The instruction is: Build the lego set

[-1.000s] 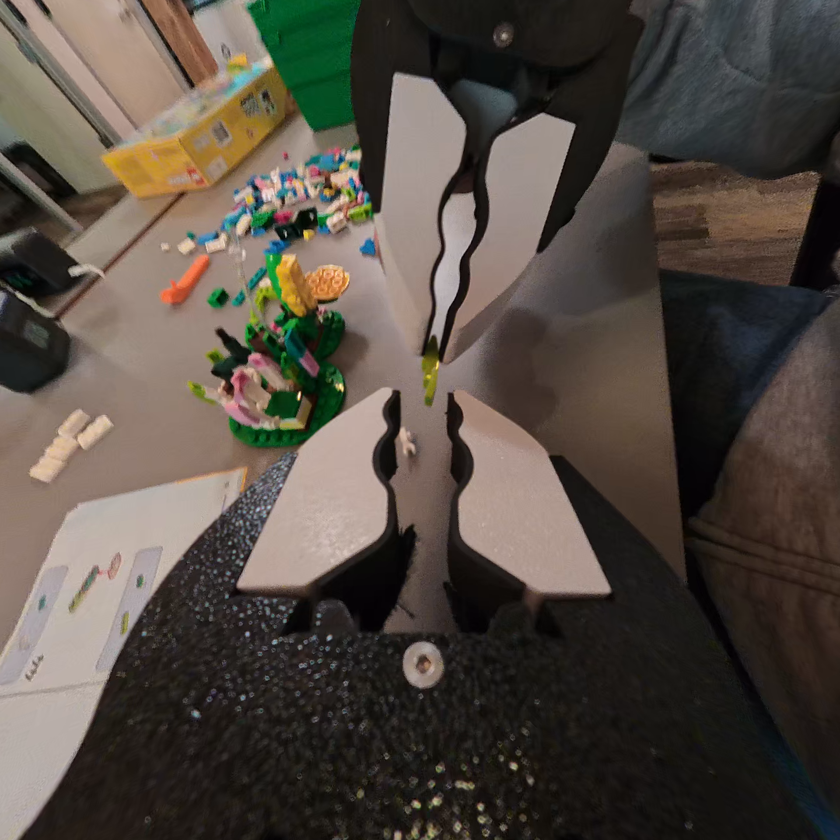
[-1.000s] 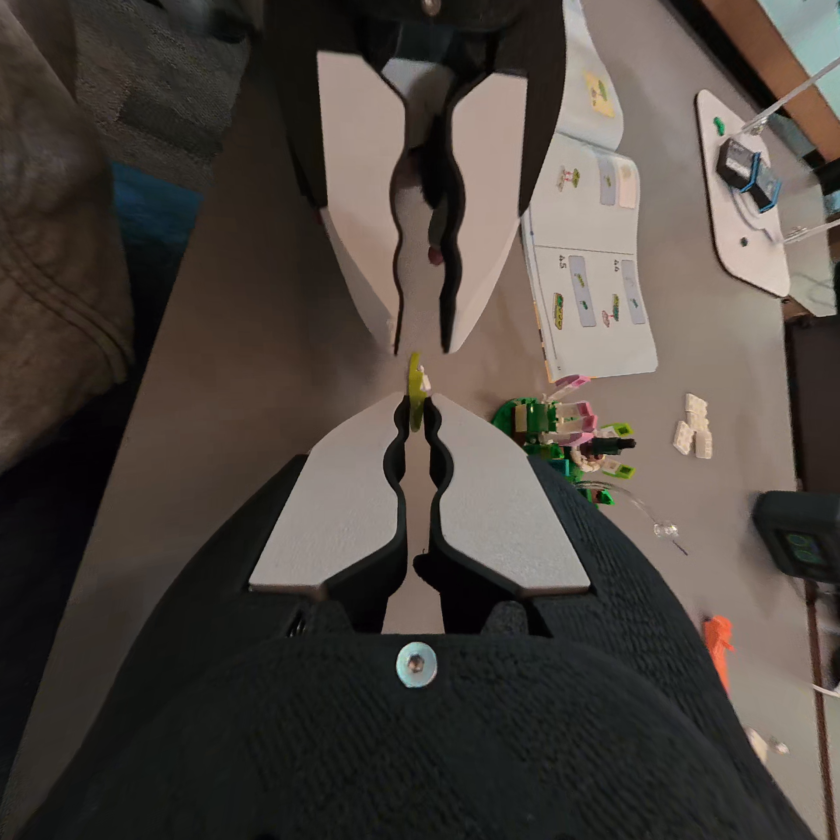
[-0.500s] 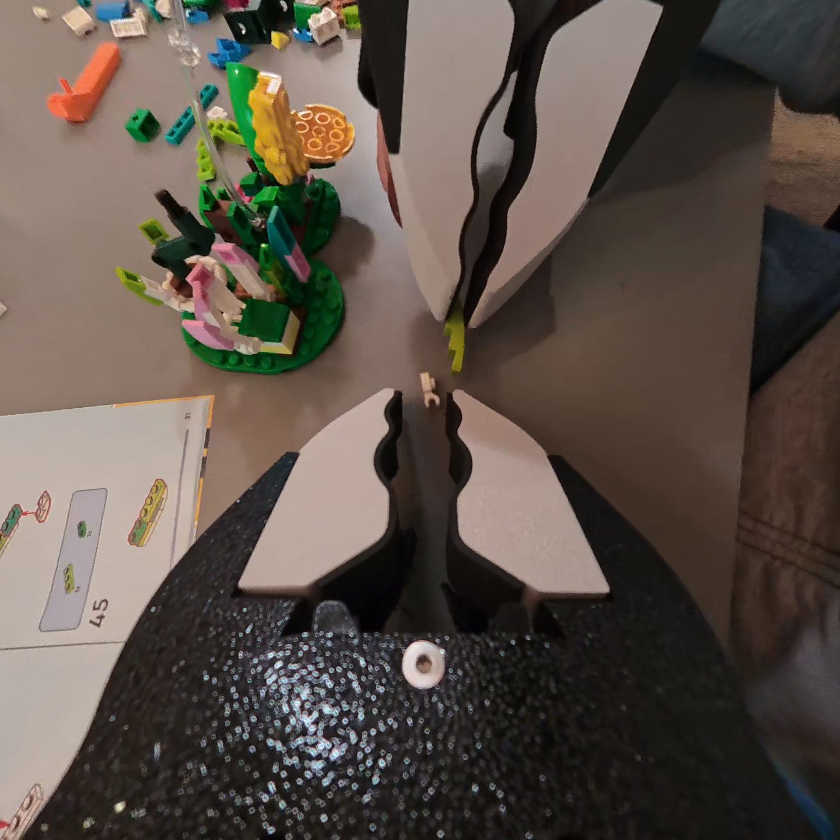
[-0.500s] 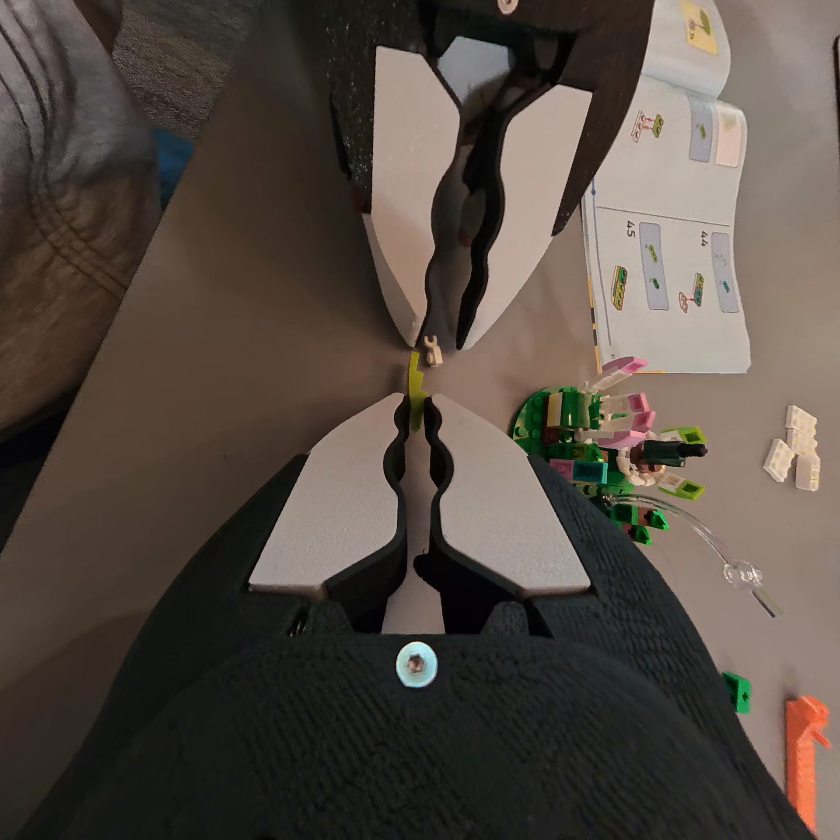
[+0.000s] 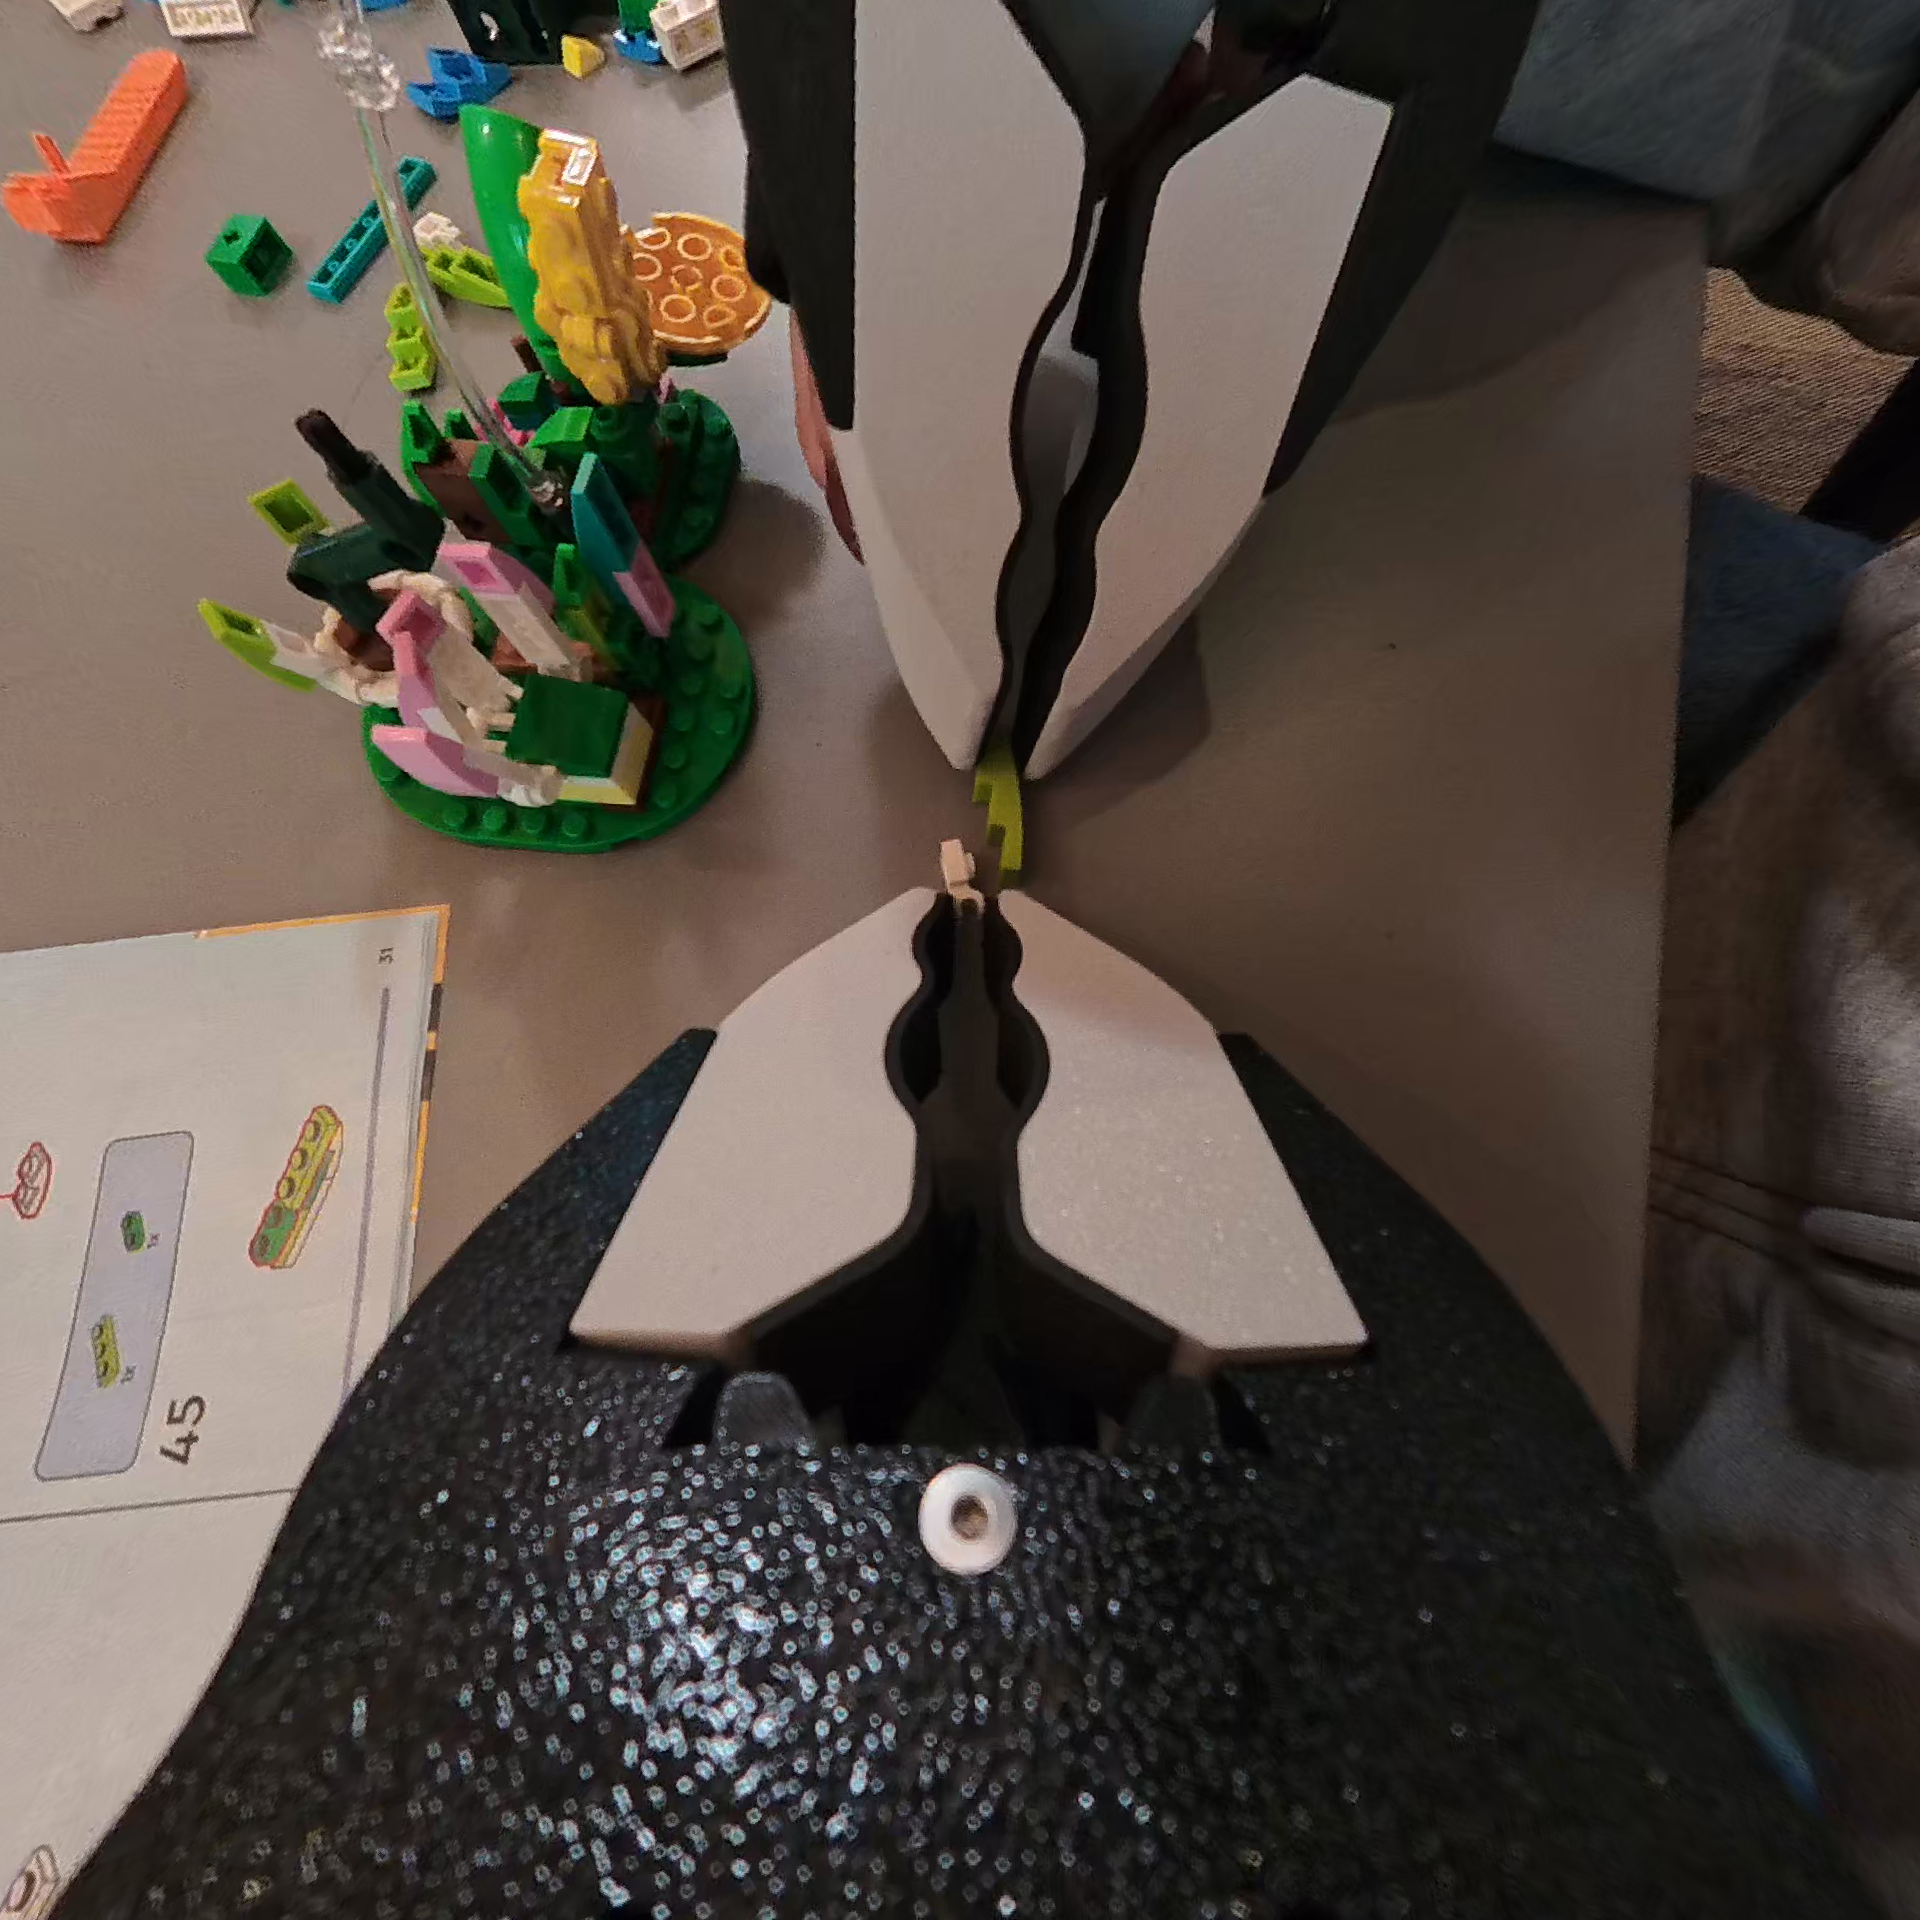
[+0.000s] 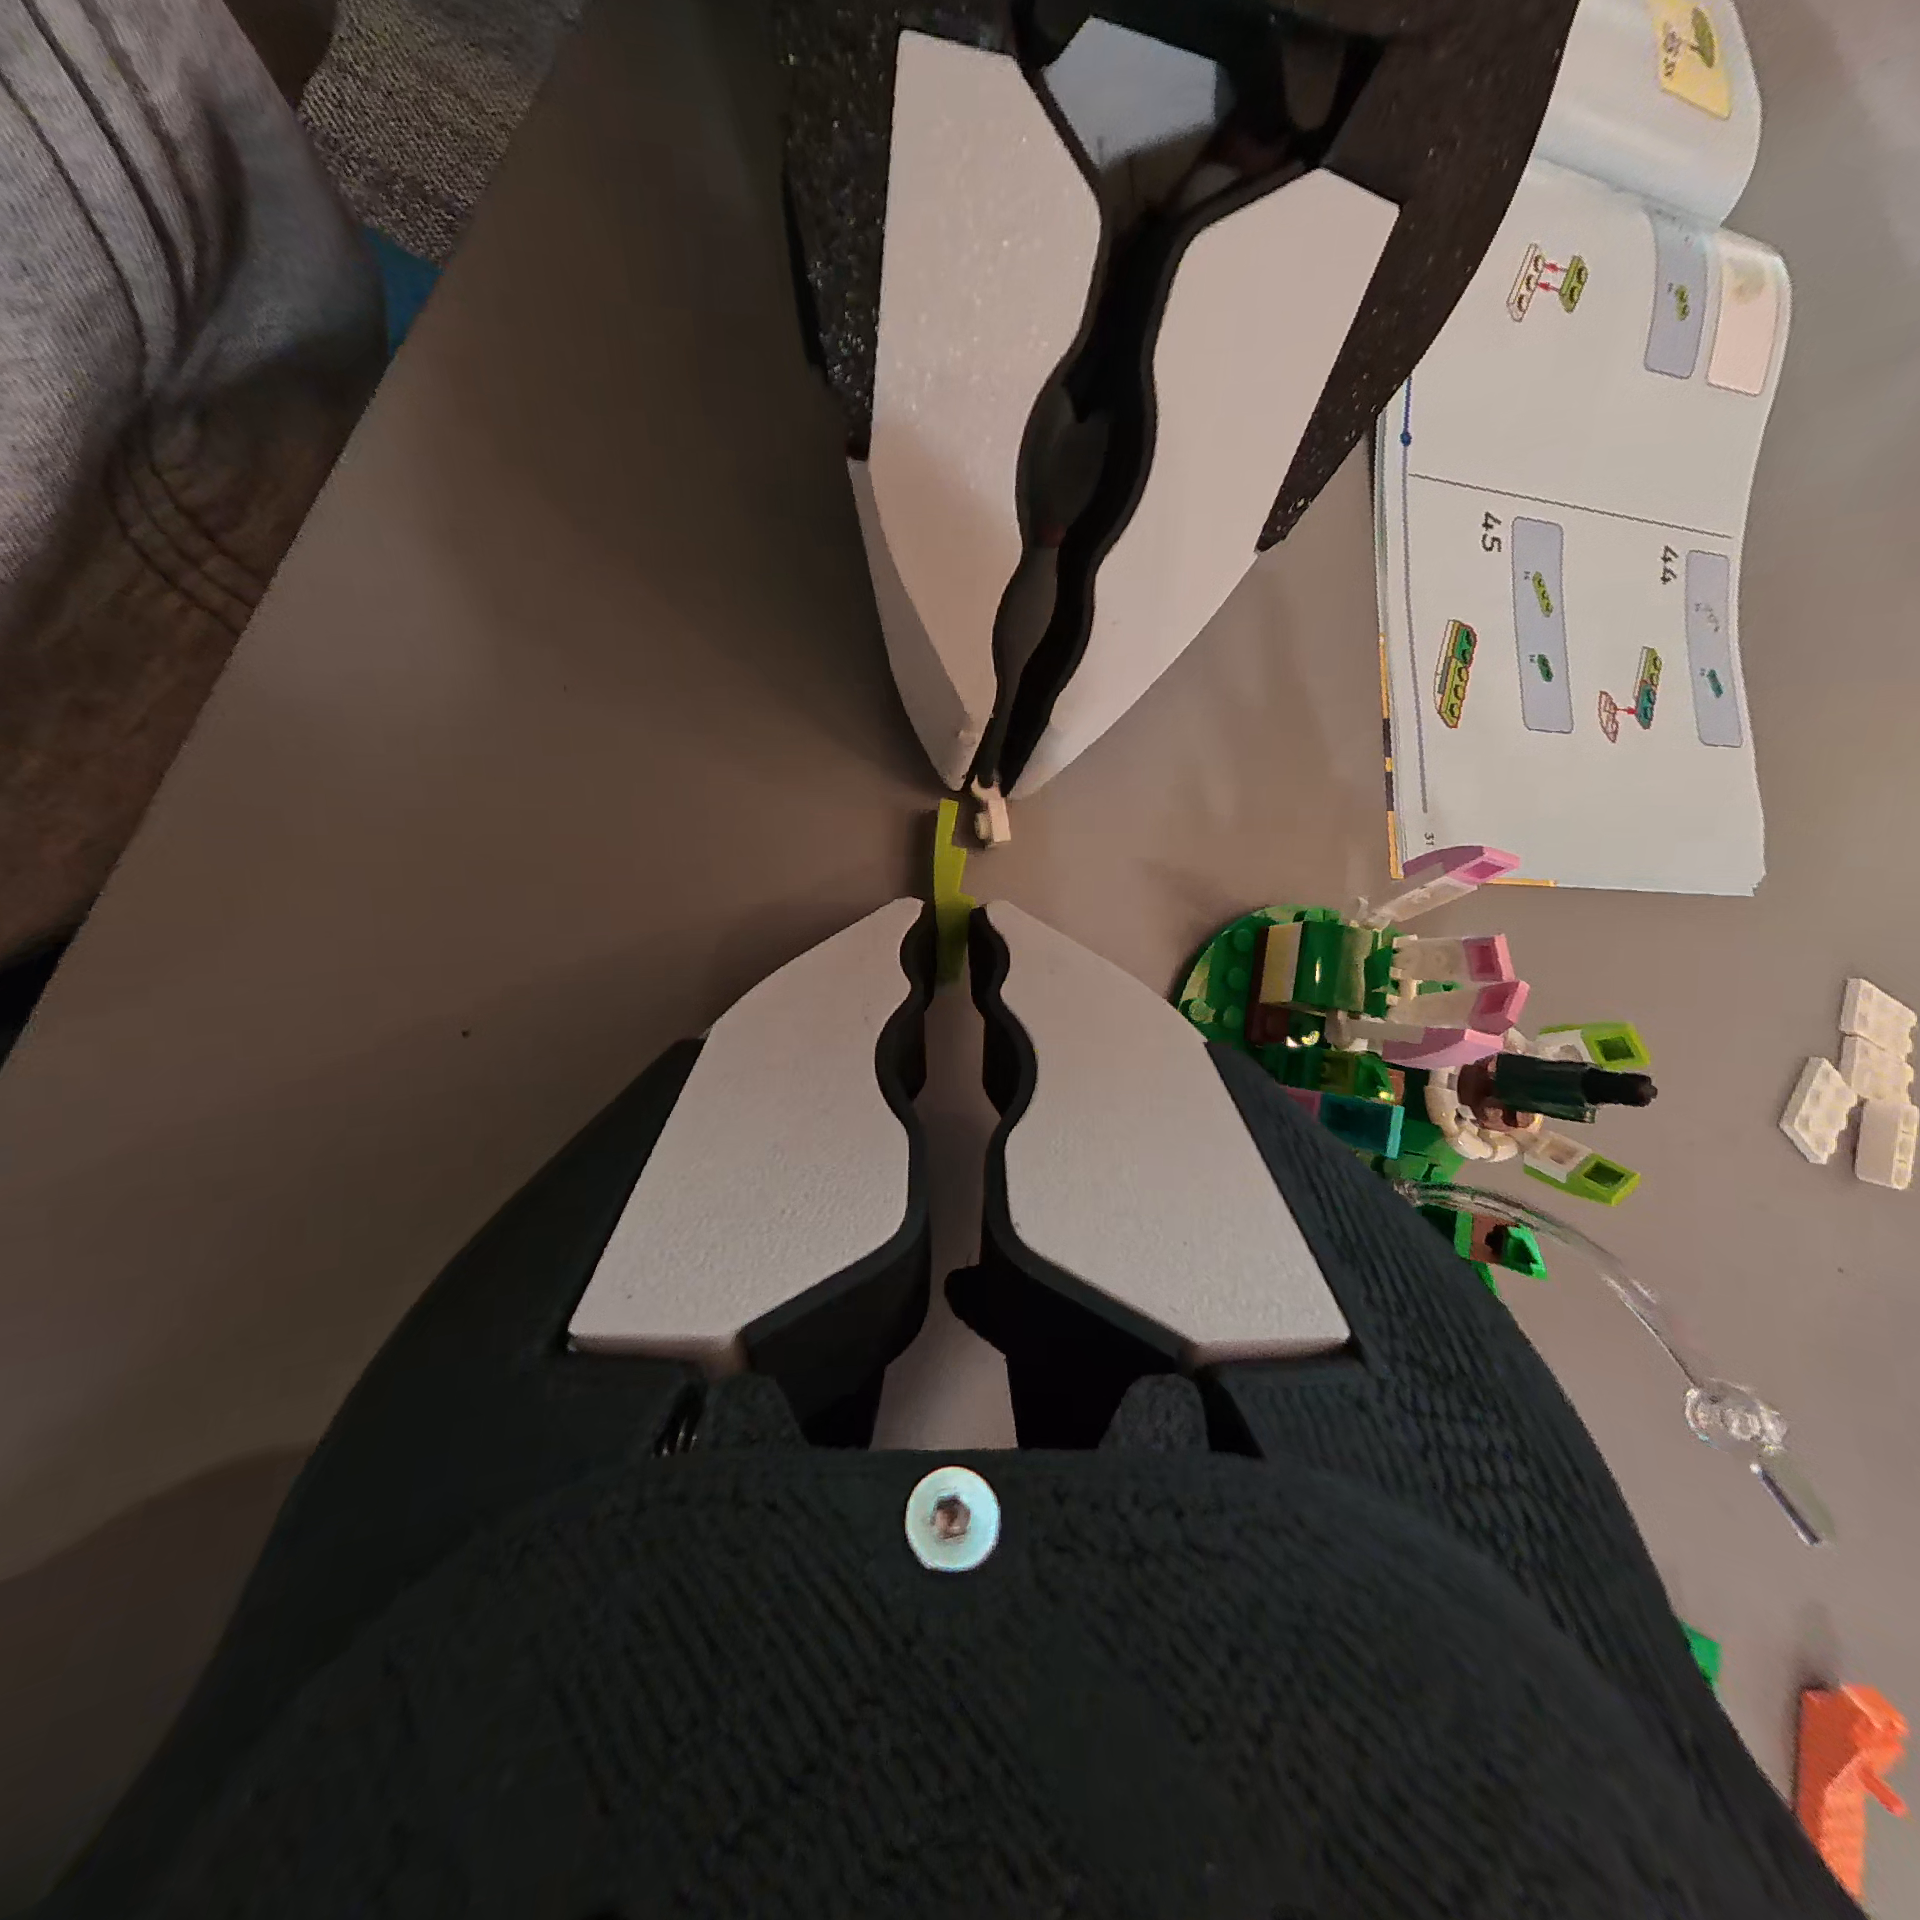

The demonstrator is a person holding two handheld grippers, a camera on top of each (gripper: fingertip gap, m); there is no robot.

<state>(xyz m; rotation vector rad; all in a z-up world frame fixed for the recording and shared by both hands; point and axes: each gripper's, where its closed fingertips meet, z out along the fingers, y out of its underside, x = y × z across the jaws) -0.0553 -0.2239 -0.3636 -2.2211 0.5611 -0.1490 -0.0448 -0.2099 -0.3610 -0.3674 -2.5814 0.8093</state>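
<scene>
The left gripper (image 5: 968,902) is pinched closed on a tiny white clip piece (image 5: 957,869), which sticks out just past its tips. Facing it tip to tip, the right gripper (image 6: 948,914) is clamped on a thin lime-green leaf piece (image 6: 948,862), held edge-on between the pale fingers (image 6: 790,1122). The two small parts meet in the narrow gap between the tools, white clip against the side of the lime leaf; whether they are actually joined is too small to make out.

Both tools hover low over a plain grey table (image 5: 1351,727). Just to the left gripper's left stands the half-built lego model (image 5: 540,623): round green base plates carrying pink, white and teal petals, a yellow stack and a clear curved rod. It sits near the grippers but apart from them. An open instruction booklet (image 5: 208,1195) lies flat beside the model, close to the left tool's black body.

Farther out, an orange brick separator (image 5: 99,156) and scattered loose bricks (image 5: 343,239) rest on the table, and a small cluster of white bricks (image 6: 1860,1091) lies beyond the model in the right wrist view. At the table's edge there is a person's grey sleeve (image 5: 1787,1039), with carpet showing past the corner
</scene>
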